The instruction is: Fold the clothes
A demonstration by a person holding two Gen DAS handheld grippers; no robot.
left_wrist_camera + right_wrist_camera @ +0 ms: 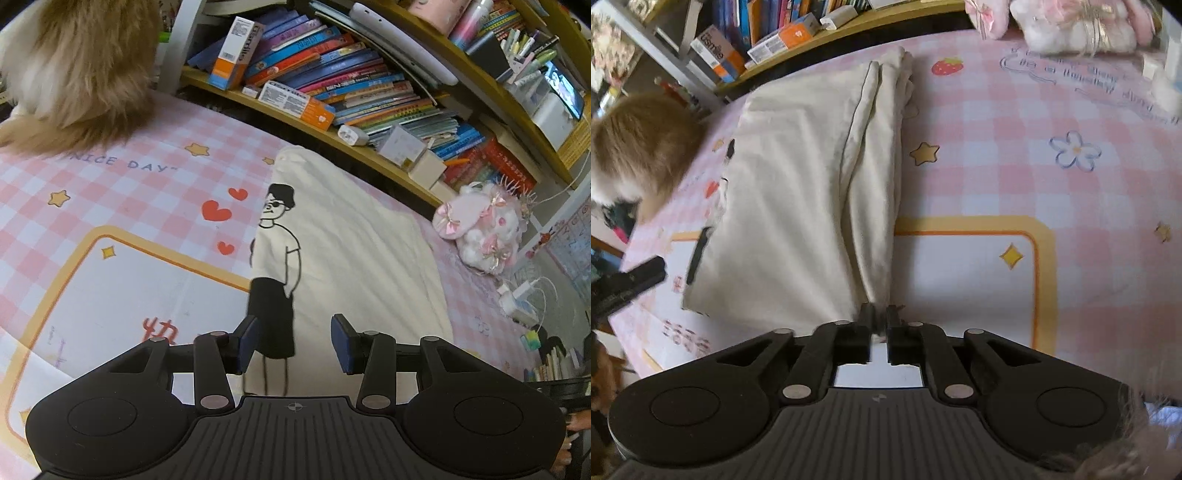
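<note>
— Black jaws of the right gripper (881, 319) sit nearest in its own view, almost together, with only a narrow slit between them. A bunched bit of the cream shirt's (798, 199) near edge reaches into that slit. Whether the pads actually press on it, I cannot tell.

— And the other claw?

— The left gripper (293, 341) hangs over the shirt (354, 258) with its blue pads (248, 341) well apart and nothing between them. Below the gap you see the shirt's printed cartoon figure in a white top and black shorts.

— Where does the shirt lie?

— On the bed, on a pink checked sheet (122, 192) with stars, hearts and an orange-bordered panel. It is folded lengthwise, with a ridge of gathered cloth along its right side in the right-hand view.

— Anything holding things?

— A wooden bookshelf (373, 155) runs along the far side of the bed. On it are leaning books (343, 70), an orange-and-white box (236, 55) standing among them, and another orange-and-white box (297, 105) lying flat near the shelf's front edge.

— What else is on the bed?

— A furry tan animal (77, 66) sits at the far left corner, and a pink plush toy (484, 229) with bows lies on the sheet to the right of the shirt.
</note>
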